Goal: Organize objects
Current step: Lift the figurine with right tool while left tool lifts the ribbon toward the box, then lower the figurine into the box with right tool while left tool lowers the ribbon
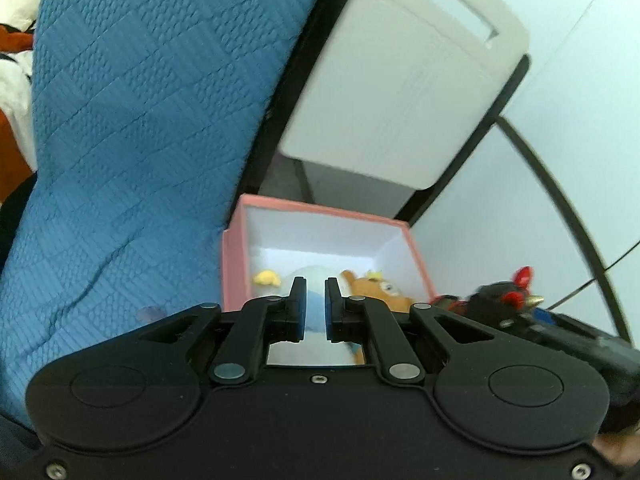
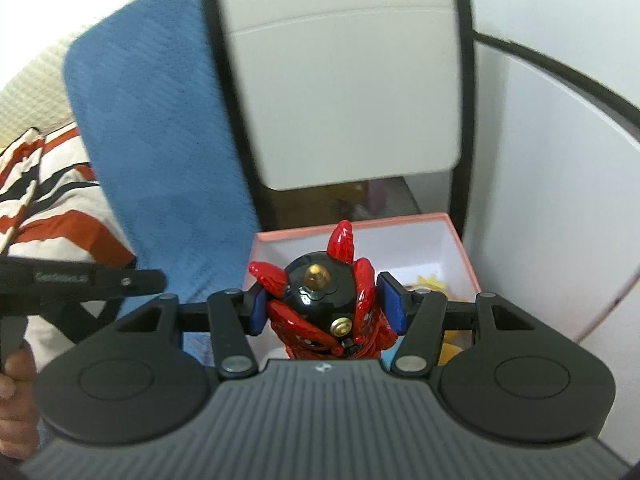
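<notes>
My right gripper [image 2: 325, 303] is shut on a red and black horned toy figure [image 2: 320, 300], its blue pads [image 2: 256, 308] pressing the toy's sides. It hovers over an open pink box [image 2: 360, 224] with white walls. The box [image 1: 320, 210] holds an orange bear plush [image 1: 380, 290], a small yellow toy [image 1: 266, 279] and a white and blue plush [image 1: 316, 274]. My left gripper [image 1: 315, 282] is shut with nothing in it, just before the box's near edge. At the right of the left wrist view, the held toy figure [image 1: 504, 296] shows.
A blue quilted blanket [image 1: 140, 120] hangs to the left of the box. A white panel with a handle slot [image 1: 400, 80] stands behind it, in a black frame. White walls lie to the right. Orange, white and black striped cloth [image 2: 52, 200] and a hand [image 2: 12, 380] are at the left.
</notes>
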Motion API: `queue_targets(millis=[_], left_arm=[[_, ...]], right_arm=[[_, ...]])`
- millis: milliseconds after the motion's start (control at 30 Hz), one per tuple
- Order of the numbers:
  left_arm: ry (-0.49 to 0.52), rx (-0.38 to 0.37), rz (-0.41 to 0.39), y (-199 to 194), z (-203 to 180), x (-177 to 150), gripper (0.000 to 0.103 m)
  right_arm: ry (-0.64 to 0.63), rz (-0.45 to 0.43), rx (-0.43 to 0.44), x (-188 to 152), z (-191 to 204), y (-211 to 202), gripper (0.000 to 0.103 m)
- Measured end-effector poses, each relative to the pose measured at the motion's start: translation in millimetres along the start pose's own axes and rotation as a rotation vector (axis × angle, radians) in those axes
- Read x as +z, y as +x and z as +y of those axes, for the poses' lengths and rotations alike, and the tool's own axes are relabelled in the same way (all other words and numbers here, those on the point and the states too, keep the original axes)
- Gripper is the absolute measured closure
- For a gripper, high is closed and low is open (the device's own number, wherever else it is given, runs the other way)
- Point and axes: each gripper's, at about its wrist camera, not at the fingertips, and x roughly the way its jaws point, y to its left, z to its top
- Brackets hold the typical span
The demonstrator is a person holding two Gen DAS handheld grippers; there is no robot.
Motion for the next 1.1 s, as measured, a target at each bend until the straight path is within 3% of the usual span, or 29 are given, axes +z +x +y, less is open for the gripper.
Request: queue_targets(millis=[100, 167, 200, 233, 667, 933, 1100], left_arm=[[-0.022, 0.038, 0.027, 13.3, 18.6, -10.0, 0.092], [-0.043, 0.065, 0.046, 21.4, 32.8, -18.1, 0.081], [-0.048, 0.081, 0.054, 25.8, 40.1, -23.2, 0.065], [-0.053, 0.097, 0.063, 30.9, 46.6, -28.1, 0.058], [-0.138, 0.243, 0.295, 97.7, 116.5, -114.1, 0.054], [-0.116, 0.317, 0.335, 114.9, 125.7, -131.8, 0.051], [-0.088, 0.359, 0.338, 120.6, 128.3, -135.5, 0.059]], right_arm=[[0.012, 0.022, -0.025, -7.9, -17.5, 10.4, 0.044], [0.020, 0.041, -0.039, -13.9, -27.5, 19.1, 0.045], [0.027, 0.050, -0.043, -17.0, -32.1, 23.0, 0.044], [0.036, 0.060, -0.047, -20.1, -37.6, 28.0, 0.044], [0.089, 0.156, -0.070, -45.2, -68.4, 73.4, 0.045], [0.081, 0.166, -0.062, -42.9, -71.1, 83.9, 0.044], [0.086, 0.168, -0.059, -45.8, -72.9, 83.8, 0.044]])
